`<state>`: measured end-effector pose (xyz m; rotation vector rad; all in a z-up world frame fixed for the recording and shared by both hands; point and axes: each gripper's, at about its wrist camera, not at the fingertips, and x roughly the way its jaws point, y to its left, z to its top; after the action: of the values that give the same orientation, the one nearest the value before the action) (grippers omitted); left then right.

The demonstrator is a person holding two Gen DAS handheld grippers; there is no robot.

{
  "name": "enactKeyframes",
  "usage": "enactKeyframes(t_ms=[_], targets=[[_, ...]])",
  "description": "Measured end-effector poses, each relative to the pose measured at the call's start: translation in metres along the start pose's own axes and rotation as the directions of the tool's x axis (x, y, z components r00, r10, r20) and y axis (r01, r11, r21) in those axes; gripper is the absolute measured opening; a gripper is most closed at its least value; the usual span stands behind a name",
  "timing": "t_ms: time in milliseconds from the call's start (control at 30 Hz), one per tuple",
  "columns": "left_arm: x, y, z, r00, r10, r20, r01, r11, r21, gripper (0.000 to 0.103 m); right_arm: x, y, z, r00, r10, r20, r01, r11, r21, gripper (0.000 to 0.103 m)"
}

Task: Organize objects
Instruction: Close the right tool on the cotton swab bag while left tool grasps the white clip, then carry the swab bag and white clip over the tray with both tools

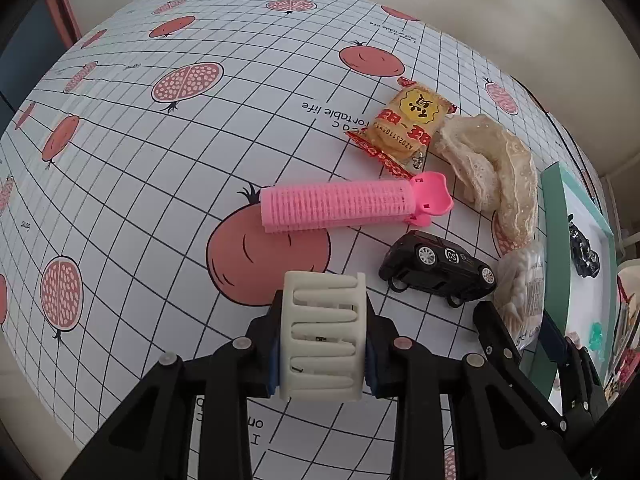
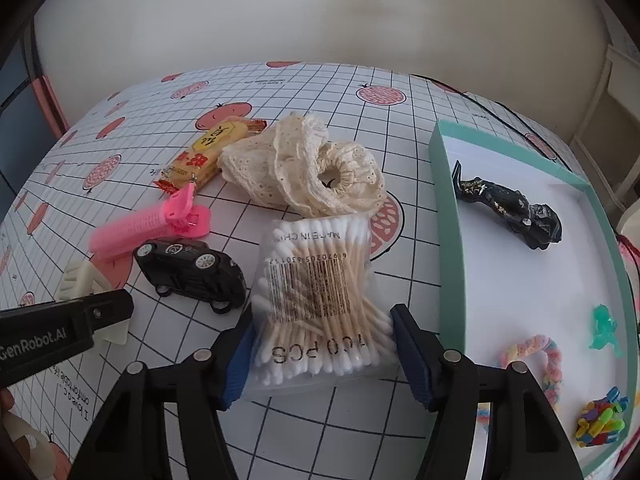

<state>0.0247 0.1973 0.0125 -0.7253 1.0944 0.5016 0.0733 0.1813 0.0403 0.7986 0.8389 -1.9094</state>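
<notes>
Left claw (image 1: 323, 354) grips a cream plastic hair clip (image 1: 324, 336) between its blue pads, closed tight on both of the clip's sides, low over the bench (image 1: 160, 184) with its grid-and-pomegranate cloth. Right claw (image 2: 322, 354) sits around a clear bag of cotton swabs (image 2: 320, 304); its pads stand at the bag's two edges, and whether they truly press it or only touch is hard to judge from this angle. The bag's lower edge is partly cut off by the claw's arms.

Beyond the clip lies a pink hair roller (image 1: 348, 206), and to its right a black toy car (image 1: 438, 266) rests just beside the swab bag. Farther back sits a yellow wrapped snack (image 1: 404, 128), touching a crumpled cream lace fabric (image 2: 304, 168) whose exact shape stays unclear among its folds.

On the right stands a teal-rimmed tray (image 2: 448, 216) with a white floor, its far right edge cut off by the lens. Inside it lie a black glittery hair claw clip (image 2: 516, 210), a small teal clip (image 2: 606, 330), a pastel braided hair tie (image 2: 540, 354) partly hidden behind the right claw's arm, and a heap of small bright-coloured pieces (image 2: 602, 420) too small to identify.
</notes>
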Motion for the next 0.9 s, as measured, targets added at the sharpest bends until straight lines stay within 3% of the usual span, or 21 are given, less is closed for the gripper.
enactKeyframes(t_ms=[300, 900], targets=[[0.001, 0.001, 0.006, 1.0, -0.028, -0.001, 0.028, 0.999, -0.022, 0.033, -0.005, -0.002, 0.001, 1.0, 0.011, 0.012, -0.011, 1.0, 0.02, 0.063], [-0.036, -0.014, 0.02, 0.99, -0.096, 0.099, 0.099, 0.995, -0.02, 0.033, -0.051, -0.02, 0.015, 0.991, 0.013, 0.134, -0.018, 0.999, 0.042, 0.063]])
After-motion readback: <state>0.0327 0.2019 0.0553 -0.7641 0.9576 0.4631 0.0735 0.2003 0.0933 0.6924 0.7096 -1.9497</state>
